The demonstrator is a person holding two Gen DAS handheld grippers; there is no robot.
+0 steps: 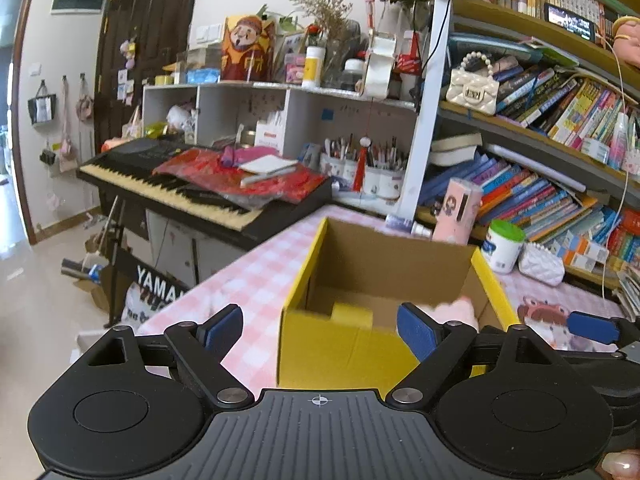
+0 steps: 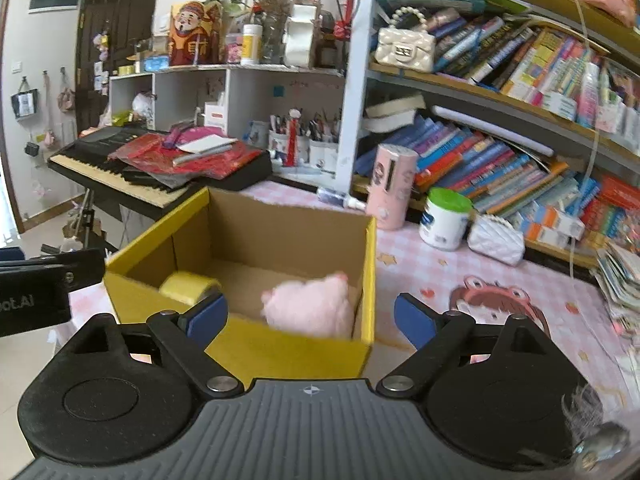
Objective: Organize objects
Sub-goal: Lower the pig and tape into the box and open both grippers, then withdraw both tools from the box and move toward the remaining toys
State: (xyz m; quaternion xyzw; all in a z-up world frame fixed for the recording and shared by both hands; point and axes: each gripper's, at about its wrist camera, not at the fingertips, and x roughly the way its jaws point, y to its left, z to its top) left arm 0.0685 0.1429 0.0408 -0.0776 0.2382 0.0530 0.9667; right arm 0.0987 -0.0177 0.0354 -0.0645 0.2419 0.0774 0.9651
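Bookshelf [image 2: 500, 128]: fills the right background, packed with leaning books; a white quilted handbag [image 2: 406, 50] sits on an upper shelf.
Keyboard [image 1: 168, 184]: black, on a stand to the left of the bench, partly covered by red cloth and papers.
Bench [image 2: 460, 280]: covered with a pink-and-white checked cloth bearing a cartoon print.
Box [image 2: 248, 344]: open cardboard box with yellow outer faces, standing on the bench directly ahead of both tongs.
Left tongs [image 1: 320, 330]: spread wide, nothing between the blue pads, poised at the near wall of the box without touching it.
Right tongs [image 2: 310, 318]: spread wide and empty, at the box's near right corner; one blue pad falls in front of the box, the other over the cloth.
Pink plush toy [image 2: 310, 308]: lies inside the box, against its right wall, clear of both tongs.
Pink cylinder [image 2: 390, 186]: upright on the bench behind the box.
White jar [image 2: 444, 220]: green lid, upright, just right of the pink cylinder.
White pouch [image 2: 496, 240]: quilted, lying beside the jar at the foot of the bookshelf.
Yellow tape roll [image 2: 188, 286]: inside the box, in the near left corner, apart from the plush toy.
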